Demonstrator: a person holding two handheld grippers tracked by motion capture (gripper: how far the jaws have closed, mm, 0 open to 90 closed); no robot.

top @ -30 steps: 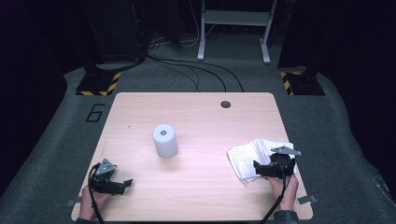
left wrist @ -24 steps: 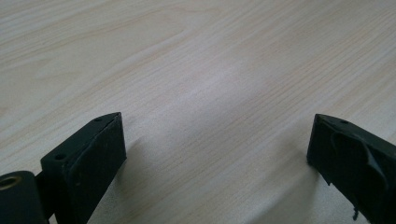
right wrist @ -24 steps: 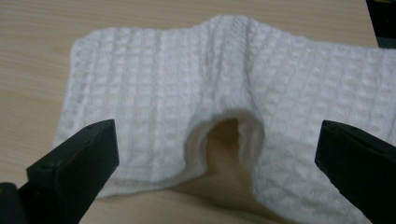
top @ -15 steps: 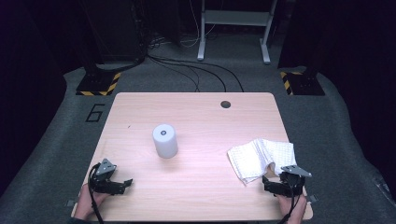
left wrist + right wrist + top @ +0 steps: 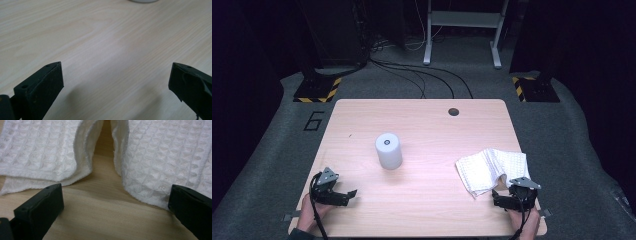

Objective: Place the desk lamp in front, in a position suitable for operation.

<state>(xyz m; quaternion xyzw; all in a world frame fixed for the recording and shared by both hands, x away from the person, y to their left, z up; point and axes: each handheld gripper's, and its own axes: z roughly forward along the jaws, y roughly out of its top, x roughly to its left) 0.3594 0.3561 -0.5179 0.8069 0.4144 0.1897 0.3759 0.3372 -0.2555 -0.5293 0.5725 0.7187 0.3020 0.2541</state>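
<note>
The right gripper (image 5: 502, 199), jaws spread wide and empty, sat at the table's (image 5: 427, 125) near edge just short of the folded white towel (image 5: 492, 167) (the left gripper (image 5: 343, 194), also open, lay well apart).

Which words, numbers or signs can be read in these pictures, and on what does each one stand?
"6": a dark numeral on the grey floor mat, left of the table.
The yellow and black hazard stripes on the stand bases by the mat carry no letters.
No writing can be read on the white roll, the white cloth, or either tool.
</note>
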